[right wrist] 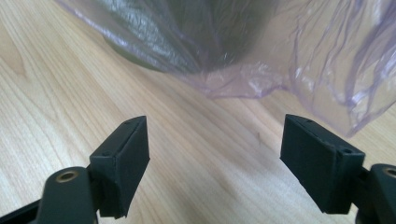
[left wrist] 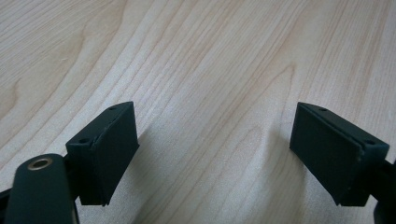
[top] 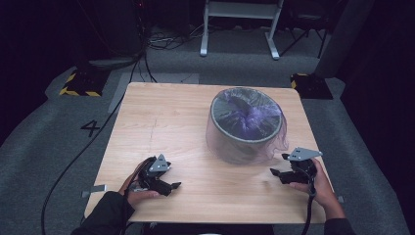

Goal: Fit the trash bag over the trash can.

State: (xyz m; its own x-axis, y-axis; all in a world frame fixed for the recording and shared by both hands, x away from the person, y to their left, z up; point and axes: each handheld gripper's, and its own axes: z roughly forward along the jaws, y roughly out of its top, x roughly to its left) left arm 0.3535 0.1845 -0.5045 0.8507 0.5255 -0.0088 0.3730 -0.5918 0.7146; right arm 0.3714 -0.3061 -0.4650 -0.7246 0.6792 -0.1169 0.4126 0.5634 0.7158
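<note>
A grey round bin (top: 244, 139) lined with a thin purple plastic bag (top: 249, 115) stands right of centre; left gripper (top: 169, 185) and right gripper (top: 278, 165) both gape, holding nothing.

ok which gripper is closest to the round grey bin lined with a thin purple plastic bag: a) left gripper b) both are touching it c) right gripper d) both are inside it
c: the right gripper sits just beside the round grey bin lined with a thin purple plastic bag, whose loose plastic hangs just ahead of its open jaws, while the left gripper sits farther off over bare wood.
</note>
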